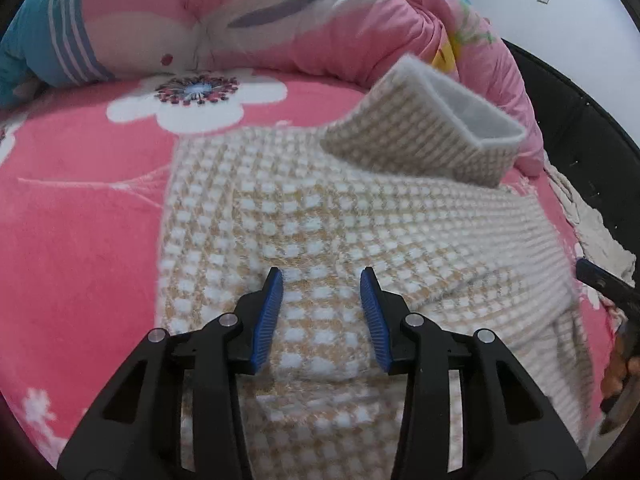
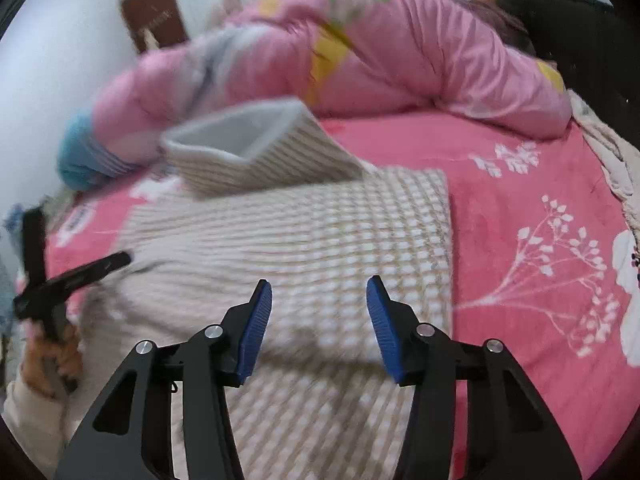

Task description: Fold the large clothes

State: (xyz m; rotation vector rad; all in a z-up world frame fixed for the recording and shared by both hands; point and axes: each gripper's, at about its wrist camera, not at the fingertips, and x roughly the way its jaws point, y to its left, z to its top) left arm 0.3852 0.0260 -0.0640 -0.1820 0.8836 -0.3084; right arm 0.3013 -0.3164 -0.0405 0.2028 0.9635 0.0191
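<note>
The beige-and-white checked fleece garment (image 1: 320, 216) lies spread over the middle of the bed with the pink flowered sheet (image 1: 80, 208), already doubled into a rough rectangle, though its open grey-lined cuff (image 1: 460, 128) sticks up toward the far edge by the rumpled pink quilt (image 1: 280, 16). The folding looks partly done: sleeve and further folds remain. Left tool (image 1: 322, 278) and right tool (image 2: 320, 286) hover over the cloth, both partly open, gripping nothing.

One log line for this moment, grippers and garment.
left gripper: open, empty | right gripper: open, empty | checked sweater: on pink bedsheet, cuff raised
</note>
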